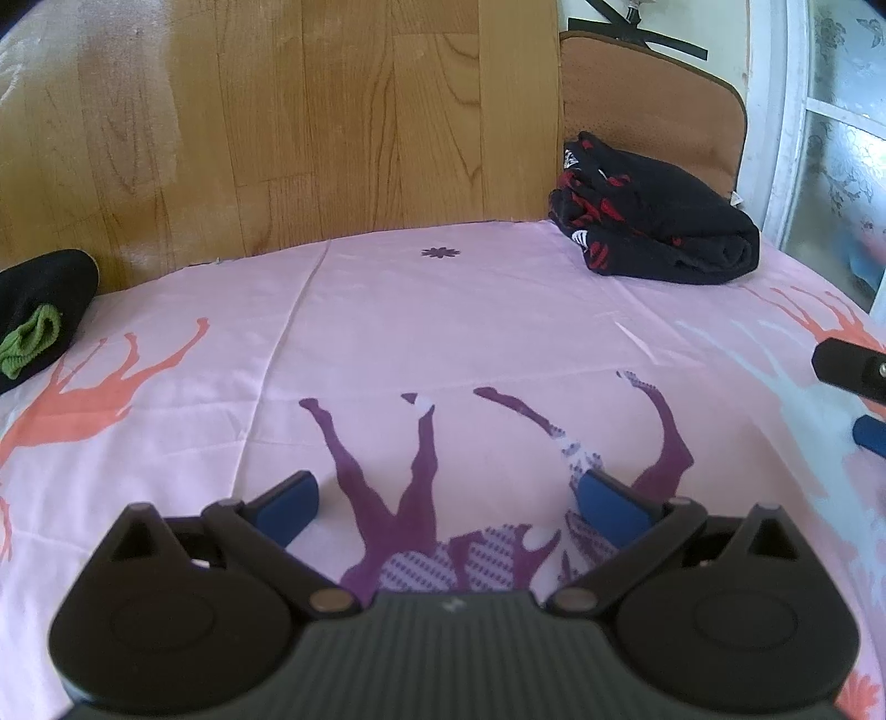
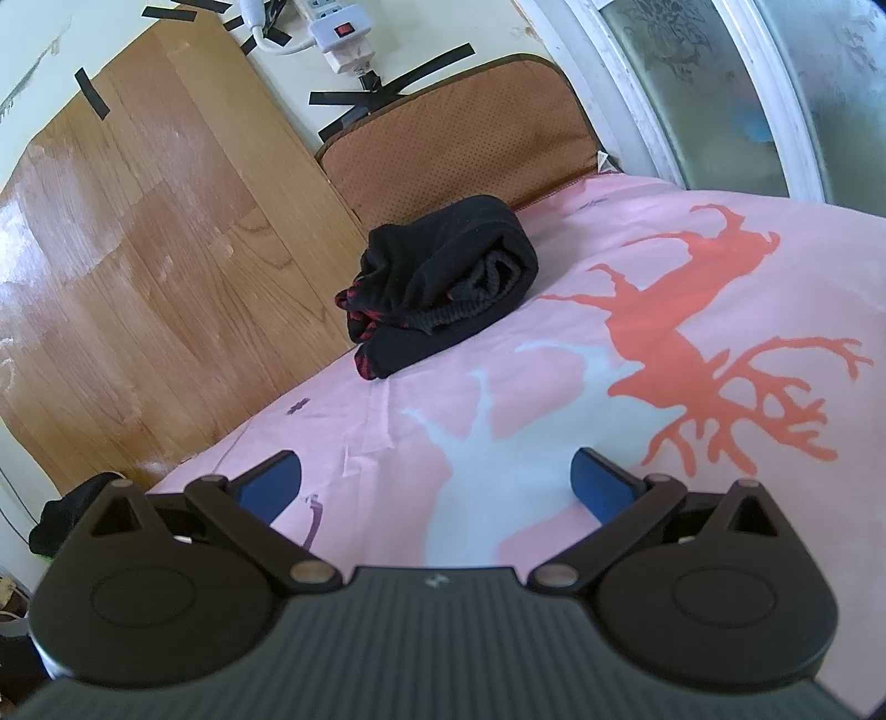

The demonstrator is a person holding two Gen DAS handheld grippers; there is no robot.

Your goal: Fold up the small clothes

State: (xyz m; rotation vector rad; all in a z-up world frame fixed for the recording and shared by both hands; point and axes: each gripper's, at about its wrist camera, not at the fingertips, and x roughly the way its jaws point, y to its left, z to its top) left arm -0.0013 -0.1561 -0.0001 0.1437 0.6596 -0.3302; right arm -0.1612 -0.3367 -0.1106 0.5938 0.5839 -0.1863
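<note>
A folded black garment with red marks (image 1: 653, 221) lies at the far right of the pink sheet, against a brown cushion; it also shows in the right wrist view (image 2: 443, 288). A black garment with a green cuff (image 1: 39, 315) lies at the far left edge. My left gripper (image 1: 451, 498) is open and empty, low over the purple deer print. My right gripper (image 2: 434, 487) is open and empty over the pale blue print, well short of the folded garment. Its fingertip shows at the right edge of the left wrist view (image 1: 853, 365).
The pink sheet (image 1: 470, 332) with deer prints covers the surface. A wooden board (image 1: 277, 122) stands behind it, a brown cushion (image 2: 459, 138) beside that, a window frame (image 2: 664, 94) at right. A power strip (image 2: 343, 39) hangs on the wall.
</note>
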